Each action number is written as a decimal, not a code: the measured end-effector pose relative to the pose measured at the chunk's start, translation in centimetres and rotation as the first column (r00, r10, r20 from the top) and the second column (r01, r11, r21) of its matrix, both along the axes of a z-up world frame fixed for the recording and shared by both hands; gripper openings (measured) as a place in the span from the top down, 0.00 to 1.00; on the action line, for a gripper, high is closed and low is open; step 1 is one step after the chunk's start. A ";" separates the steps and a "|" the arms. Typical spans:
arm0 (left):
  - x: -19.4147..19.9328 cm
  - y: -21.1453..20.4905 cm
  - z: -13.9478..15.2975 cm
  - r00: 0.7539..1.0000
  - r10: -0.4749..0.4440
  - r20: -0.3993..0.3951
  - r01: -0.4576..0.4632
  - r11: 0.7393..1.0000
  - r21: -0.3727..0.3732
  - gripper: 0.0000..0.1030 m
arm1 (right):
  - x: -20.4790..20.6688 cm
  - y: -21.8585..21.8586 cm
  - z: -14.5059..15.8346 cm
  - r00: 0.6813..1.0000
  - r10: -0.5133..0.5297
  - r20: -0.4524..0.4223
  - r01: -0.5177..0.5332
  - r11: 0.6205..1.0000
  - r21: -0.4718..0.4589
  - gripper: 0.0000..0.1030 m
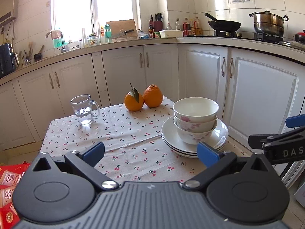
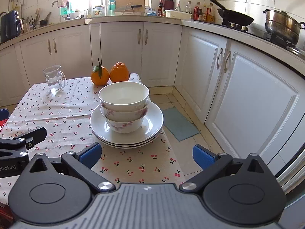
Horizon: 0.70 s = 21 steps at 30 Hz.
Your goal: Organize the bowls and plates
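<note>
Sitting nested: bowls [image 2: 124, 107] atop stacked plates [image 2: 152, 131], table's [image 2: 57, 114] edge.

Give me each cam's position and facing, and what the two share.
Left wrist: on the left gripper, near table edge, facing the kitchen corner; open jaws frame the tablecloth, right gripper at right edge.
Right wrist: on the right gripper, further right, facing the bowls on plates; jaws open, left gripper at left edge.
Shared: bowls, plates, oranges, mug, wok.
</note>
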<state>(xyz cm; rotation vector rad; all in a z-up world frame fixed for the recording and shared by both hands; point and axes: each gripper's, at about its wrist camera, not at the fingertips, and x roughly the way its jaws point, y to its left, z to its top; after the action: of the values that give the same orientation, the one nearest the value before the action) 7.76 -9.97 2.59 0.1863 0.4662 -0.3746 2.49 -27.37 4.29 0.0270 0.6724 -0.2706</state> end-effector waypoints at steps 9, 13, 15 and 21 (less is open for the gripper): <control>-1.5 0.3 0.8 0.999 0.032 0.020 -0.032 0.999 -0.017 0.00 | -2.0 0.9 1.1 0.999 -0.001 0.054 0.002 1.000 -0.018 0.00; -1.6 0.2 0.7 0.999 0.047 0.013 -0.047 0.999 -0.014 0.00 | -2.4 1.2 1.3 0.998 0.004 0.068 -0.003 1.000 -0.015 0.00; -1.6 0.2 0.7 0.998 0.055 0.016 -0.055 0.998 -0.014 0.01 | -2.5 1.3 1.3 0.997 0.009 0.071 -0.008 1.000 -0.019 0.00; -1.5 0.5 0.8 0.998 0.055 0.007 -0.055 0.998 -0.022 0.01 | -2.4 1.5 1.4 0.997 0.010 0.073 -0.009 1.000 -0.024 0.00</control>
<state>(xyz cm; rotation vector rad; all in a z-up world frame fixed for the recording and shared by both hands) 6.23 -9.47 3.40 0.1537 0.4592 -0.3252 0.06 -25.88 5.73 0.0110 0.5967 -0.2672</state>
